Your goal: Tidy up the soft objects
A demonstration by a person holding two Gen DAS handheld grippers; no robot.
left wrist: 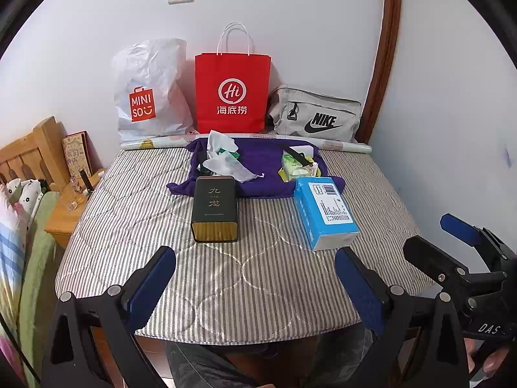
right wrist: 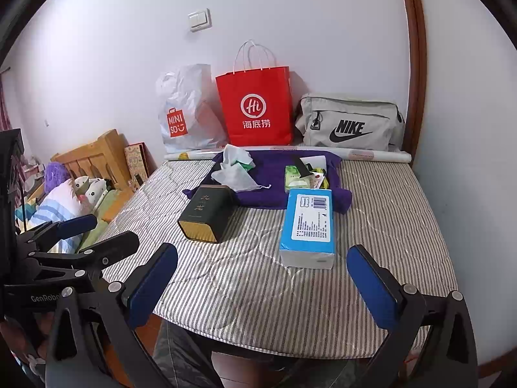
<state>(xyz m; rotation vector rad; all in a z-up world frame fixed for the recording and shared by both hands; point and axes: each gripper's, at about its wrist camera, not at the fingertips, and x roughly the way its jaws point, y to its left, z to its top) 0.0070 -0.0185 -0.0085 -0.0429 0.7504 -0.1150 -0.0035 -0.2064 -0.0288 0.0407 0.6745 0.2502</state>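
Soft goods gathered at the far end of the striped bed, on and around a purple cloth spread flat near the wall. On its left half, a crumpled white mesh pouch with a drawstring; on its right half, a small green tissue pack among other small packets too jumbled to name. Just in front of the cloth, touching its near edge, a blue tissue pack to the right and a dark tea tin to the left.

Left hand-held gripper held low over the near edge of the bed, jaws wide apart, nothing between them. Right hand-held gripper likewise spread wide and empty, the blue pack directly ahead.

Handling, as a judgement: blue pack light and squashy, wrapper probably slick; best pinched across its narrow width near the middle, firmly enough to dent the film. Purple cloth limp and likely to drag whatever sits on it; better cleared first, then taken by a corner or bunched edge. Mesh pouch nearly weightless, apt to slip; pinch a thick fold rather than the string. Tin rigid and smooth, not a soft item.

Red paper bag, white plastic bag and grey pouch upright against the wall, possible destinations.
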